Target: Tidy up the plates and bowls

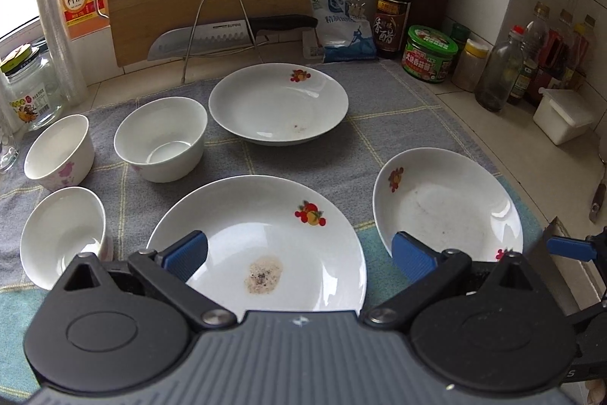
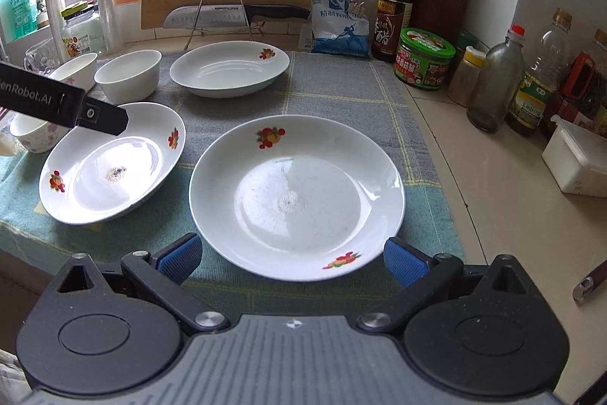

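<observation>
Hovering over the near plate (image 1: 261, 245), the left claw (image 1: 299, 255) has its blue fingers wide apart, holding nothing. Right claw (image 2: 292, 259) is spread apart too, by the right plate (image 2: 297, 196). Far plate (image 1: 279, 103) and three bowls (image 1: 161, 139) sit on the cloth (image 1: 341, 162).

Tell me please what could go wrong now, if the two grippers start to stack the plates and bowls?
1. The near plate under the open left gripper carries a patch of residue; stacking it would likely smear the plate set on or under it.
2. The three plates are shallow and glossy, so a rim pinch by the right gripper on the right plate may slip.
3. The bowls stand close together near a glass jar; a wide approach could knock them.
</observation>
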`<action>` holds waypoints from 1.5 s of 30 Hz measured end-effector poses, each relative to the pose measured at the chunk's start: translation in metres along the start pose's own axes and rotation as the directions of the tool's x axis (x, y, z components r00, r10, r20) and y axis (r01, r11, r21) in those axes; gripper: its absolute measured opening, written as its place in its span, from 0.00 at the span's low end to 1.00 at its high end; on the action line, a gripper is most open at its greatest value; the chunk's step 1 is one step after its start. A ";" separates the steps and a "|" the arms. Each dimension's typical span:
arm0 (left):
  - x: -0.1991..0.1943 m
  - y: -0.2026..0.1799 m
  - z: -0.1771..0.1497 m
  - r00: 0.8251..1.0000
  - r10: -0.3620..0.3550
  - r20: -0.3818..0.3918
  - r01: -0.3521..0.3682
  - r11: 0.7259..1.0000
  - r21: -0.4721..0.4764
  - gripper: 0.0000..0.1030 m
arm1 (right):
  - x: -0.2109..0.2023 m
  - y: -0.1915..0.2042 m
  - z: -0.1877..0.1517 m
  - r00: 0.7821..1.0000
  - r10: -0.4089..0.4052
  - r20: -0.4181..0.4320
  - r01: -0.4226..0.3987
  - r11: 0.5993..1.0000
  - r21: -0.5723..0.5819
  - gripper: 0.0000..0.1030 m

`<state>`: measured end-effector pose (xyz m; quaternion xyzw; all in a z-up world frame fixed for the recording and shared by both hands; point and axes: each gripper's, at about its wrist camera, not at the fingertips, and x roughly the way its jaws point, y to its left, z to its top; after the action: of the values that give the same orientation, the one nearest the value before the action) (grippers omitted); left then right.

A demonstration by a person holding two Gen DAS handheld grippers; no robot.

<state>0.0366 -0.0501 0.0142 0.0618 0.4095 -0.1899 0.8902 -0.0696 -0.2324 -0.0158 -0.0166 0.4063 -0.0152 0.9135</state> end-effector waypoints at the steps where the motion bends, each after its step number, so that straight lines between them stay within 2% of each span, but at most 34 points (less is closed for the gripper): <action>1: 0.002 -0.002 0.001 1.000 -0.012 -0.001 0.012 1.000 0.012 0.99 | 0.001 -0.001 -0.004 1.000 0.000 -0.004 0.000 1.000 0.006 1.00; 11: 0.006 -0.018 0.010 0.998 -0.045 0.040 0.041 0.994 0.103 0.99 | 0.027 -0.009 -0.021 0.999 0.017 -0.027 -0.016 0.999 0.029 1.00; 18: 0.020 -0.022 0.017 1.000 0.023 0.001 -0.023 0.990 0.141 0.99 | 0.046 -0.015 -0.022 0.999 0.036 -0.028 -0.035 0.999 0.033 1.00; 21: 0.025 -0.024 0.020 1.000 -0.006 -0.001 0.006 0.989 0.148 0.99 | 0.052 -0.017 -0.020 0.999 0.039 -0.026 -0.039 0.999 0.022 1.00; 24: 0.027 -0.030 0.021 0.999 0.000 0.037 -0.007 0.983 0.185 0.99 | 0.059 -0.019 -0.018 0.998 0.050 -0.029 -0.050 0.999 0.005 1.00; 27: 0.031 -0.036 0.028 0.998 -0.045 0.049 0.033 0.977 0.212 0.99 | 0.063 -0.018 -0.018 0.998 0.066 -0.011 -0.066 0.997 -0.035 1.00; 32: 0.050 -0.039 0.045 0.988 -0.144 -0.062 0.153 0.972 0.176 0.99 | 0.063 -0.021 -0.022 0.995 0.095 0.038 -0.092 0.994 -0.063 1.00; 34: 0.056 -0.046 0.049 0.987 -0.146 -0.069 0.157 0.966 0.207 0.99 | 0.062 -0.022 -0.025 0.993 0.101 0.055 -0.097 0.993 -0.067 1.00; 37: 0.067 -0.056 0.055 0.979 -0.176 -0.105 0.198 0.945 0.260 0.99 | 0.062 -0.023 -0.026 0.992 0.107 0.062 -0.102 0.992 -0.072 1.00; 40: 0.083 -0.065 0.060 0.961 -0.209 -0.184 0.254 0.928 0.274 0.99 | 0.062 -0.024 -0.028 0.991 0.112 0.076 -0.106 0.991 -0.078 1.00; 45: 0.103 -0.081 0.062 0.943 -0.220 -0.249 0.301 0.883 0.359 0.99 | 0.061 -0.024 -0.031 0.989 0.112 0.097 -0.105 0.992 -0.077 1.00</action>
<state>0.1100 -0.1708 -0.0187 0.2016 0.4557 -0.3792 0.7796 -0.0521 -0.2590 -0.0804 -0.0281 0.3603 0.0499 0.9311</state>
